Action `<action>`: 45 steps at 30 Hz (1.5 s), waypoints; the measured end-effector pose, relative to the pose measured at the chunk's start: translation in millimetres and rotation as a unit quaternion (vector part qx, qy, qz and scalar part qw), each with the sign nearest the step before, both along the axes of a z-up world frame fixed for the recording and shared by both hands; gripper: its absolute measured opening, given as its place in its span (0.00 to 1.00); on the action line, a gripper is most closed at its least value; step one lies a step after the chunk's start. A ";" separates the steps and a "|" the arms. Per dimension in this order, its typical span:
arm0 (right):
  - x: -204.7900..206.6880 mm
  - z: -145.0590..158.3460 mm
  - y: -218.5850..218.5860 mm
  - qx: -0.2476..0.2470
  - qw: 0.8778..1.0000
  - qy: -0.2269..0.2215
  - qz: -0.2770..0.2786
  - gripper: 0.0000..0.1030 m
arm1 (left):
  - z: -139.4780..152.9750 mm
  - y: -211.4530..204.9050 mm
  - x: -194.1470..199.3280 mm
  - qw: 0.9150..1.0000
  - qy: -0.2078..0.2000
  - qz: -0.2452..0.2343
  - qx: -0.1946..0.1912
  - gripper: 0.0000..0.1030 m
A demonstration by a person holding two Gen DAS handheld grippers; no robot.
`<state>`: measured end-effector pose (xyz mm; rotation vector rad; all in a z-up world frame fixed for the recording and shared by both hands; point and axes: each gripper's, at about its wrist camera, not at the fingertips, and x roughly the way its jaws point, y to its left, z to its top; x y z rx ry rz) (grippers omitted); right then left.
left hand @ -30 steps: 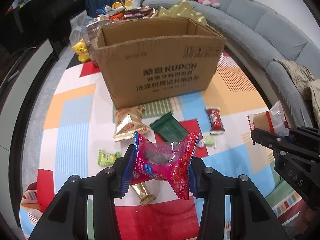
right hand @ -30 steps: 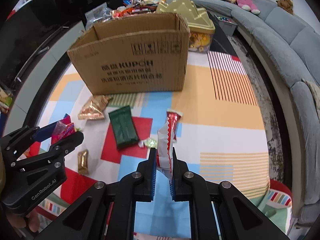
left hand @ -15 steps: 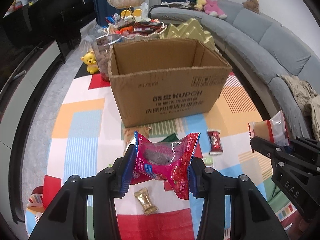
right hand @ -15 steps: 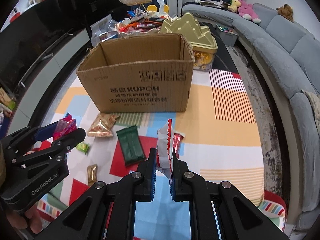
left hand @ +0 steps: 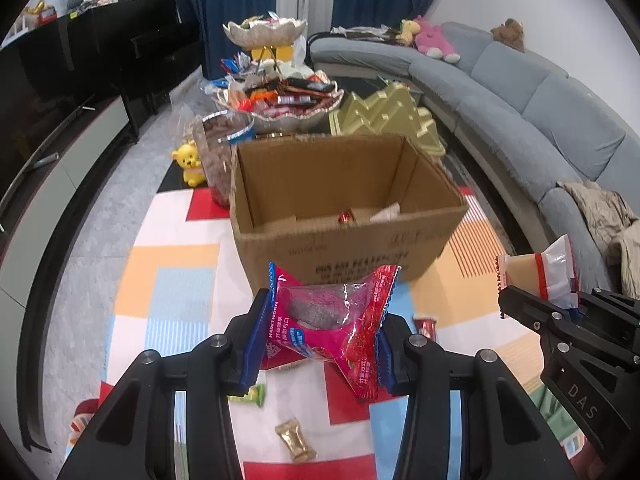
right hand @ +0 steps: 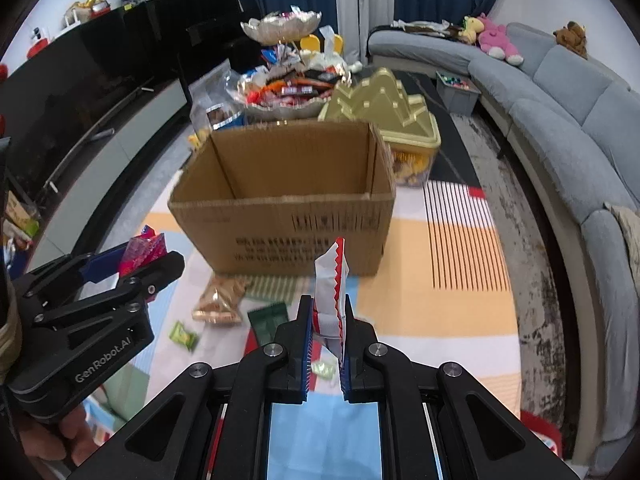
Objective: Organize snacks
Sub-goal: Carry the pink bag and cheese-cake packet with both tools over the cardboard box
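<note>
Left wrist view: the left gripper (left hand: 320,332) sits at bottom centre, jaws clamped on a crinkly pink plastic snack packet (left hand: 326,318), just below the open brown cardboard box (left hand: 348,204) mid-frame. At the right edge the right gripper (left hand: 538,306) pinches a white-and-red wrapped snack (left hand: 536,272). Loose snacks, including a gold foil candy (left hand: 295,443), lie on the colourful patterned mat (left hand: 168,300).

Your left camera looks forward along the left claw (left hand: 322,334), down into the cardboard box (left hand: 344,216) close ahead. Your right camera sits beside it, facing the same box (right hand: 288,204) from slightly lower. Both share the box, the sofa (left hand: 532,96) and each other's claw.
</note>
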<state>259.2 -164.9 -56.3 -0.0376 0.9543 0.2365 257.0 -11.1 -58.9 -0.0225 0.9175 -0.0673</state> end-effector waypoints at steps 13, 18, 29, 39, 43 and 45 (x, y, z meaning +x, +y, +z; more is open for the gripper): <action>36.7 30.1 12.0 0.002 0.999 -0.035 0.003 0.12 | 26.5 10.7 41.3 0.999 -0.027 0.020 -0.006 0.44; 51.1 35.4 14.5 0.000 0.999 -0.043 0.002 0.12 | 27.0 13.4 52.9 0.999 -0.028 0.025 -0.005 0.44; 79.5 39.0 20.6 -0.009 0.999 -0.050 0.006 0.12 | 26.9 16.9 84.4 0.999 -0.031 0.033 -0.001 0.44; 103.0 34.8 27.8 -0.018 0.999 -0.047 0.014 0.12 | 20.6 21.4 108.1 0.999 -0.026 0.038 0.003 0.44; 109.7 31.2 31.7 -0.020 0.999 -0.046 0.016 0.12 | 15.0 22.8 115.5 0.999 -0.022 0.041 0.006 0.44; 113.6 28.7 33.2 -0.020 0.999 -0.044 0.016 0.12 | 11.9 23.9 119.2 0.999 -0.020 0.044 0.007 0.44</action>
